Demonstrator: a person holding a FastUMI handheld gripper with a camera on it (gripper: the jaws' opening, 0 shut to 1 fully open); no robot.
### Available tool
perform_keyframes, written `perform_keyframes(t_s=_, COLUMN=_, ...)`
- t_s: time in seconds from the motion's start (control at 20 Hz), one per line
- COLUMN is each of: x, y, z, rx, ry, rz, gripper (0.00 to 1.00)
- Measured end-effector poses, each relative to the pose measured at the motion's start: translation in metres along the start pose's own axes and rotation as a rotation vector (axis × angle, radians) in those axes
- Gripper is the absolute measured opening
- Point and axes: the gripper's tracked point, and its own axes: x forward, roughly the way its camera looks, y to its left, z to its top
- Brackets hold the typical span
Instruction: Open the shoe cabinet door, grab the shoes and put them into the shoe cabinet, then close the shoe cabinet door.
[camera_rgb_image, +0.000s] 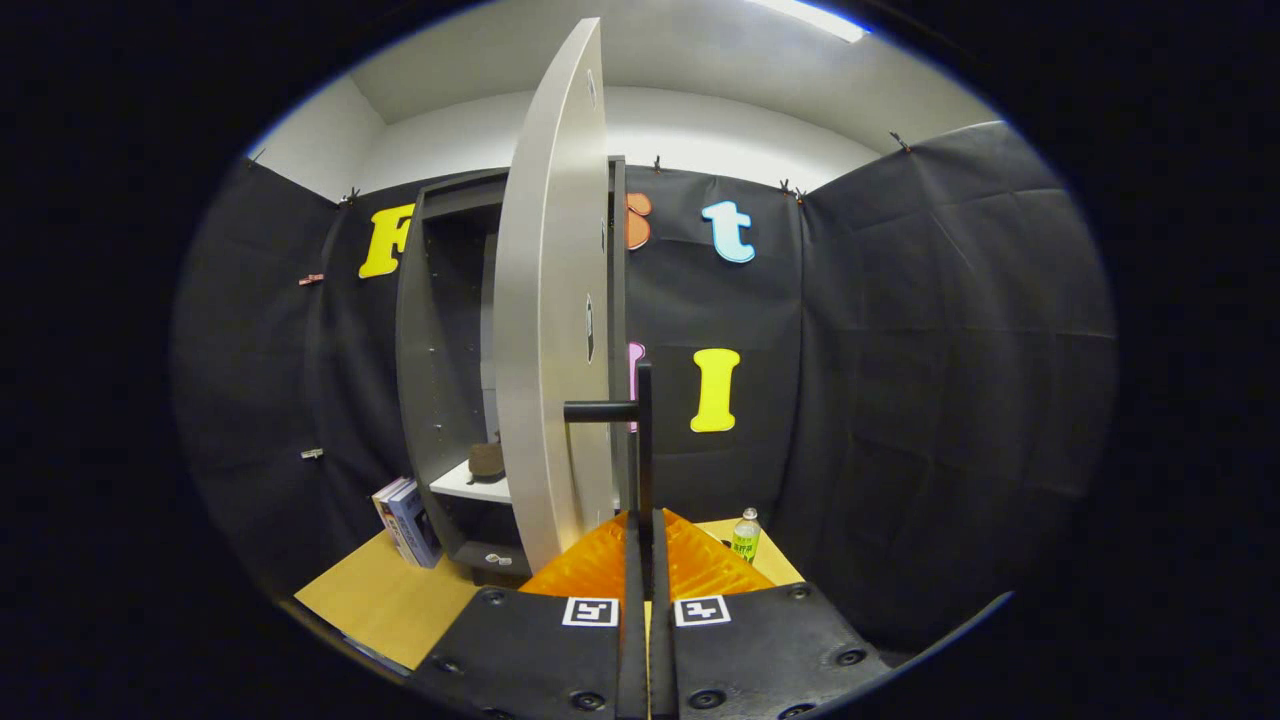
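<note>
The gripper (643, 530) is clamped on the slim black bar handle (640, 440) of the pale grey cabinet door (545, 320), which stands open; a brown shoe (487, 460) rests on the dark cabinet's white shelf (470, 487)

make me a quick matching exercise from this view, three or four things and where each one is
Things:
1. shoe
2. bottle
3. books
4. door handle

Places:
A. leaning against the cabinet's outer left side
B. gripped between the fingers
C. on the white shelf inside the cabinet
D. on the table, right of the open door

Pairs: 1-C, 2-D, 3-A, 4-B
</note>
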Motion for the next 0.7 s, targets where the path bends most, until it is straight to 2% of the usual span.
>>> perform_keyframes(t_s=0.15, x=-0.003, y=-0.003, z=0.016, rx=0.002, ry=-0.047, rz=0.063, gripper=0.11)
perform_keyframes(t_s=0.2, x=-0.005, y=-0.002, z=0.017, rx=-0.002, ry=-0.051, rz=0.077, gripper=0.15)
perform_keyframes(t_s=0.3, x=-0.005, y=-0.003, z=0.013, rx=-0.003, ry=-0.042, rz=0.081, gripper=0.16)
perform_keyframes(t_s=0.45, x=-0.009, y=-0.003, z=0.014, rx=0.006, ry=-0.040, rz=0.072, gripper=0.16)
perform_keyframes(t_s=0.7, x=-0.030, y=-0.005, z=0.011, rx=-0.003, ry=-0.030, rz=-0.011, gripper=0.18)
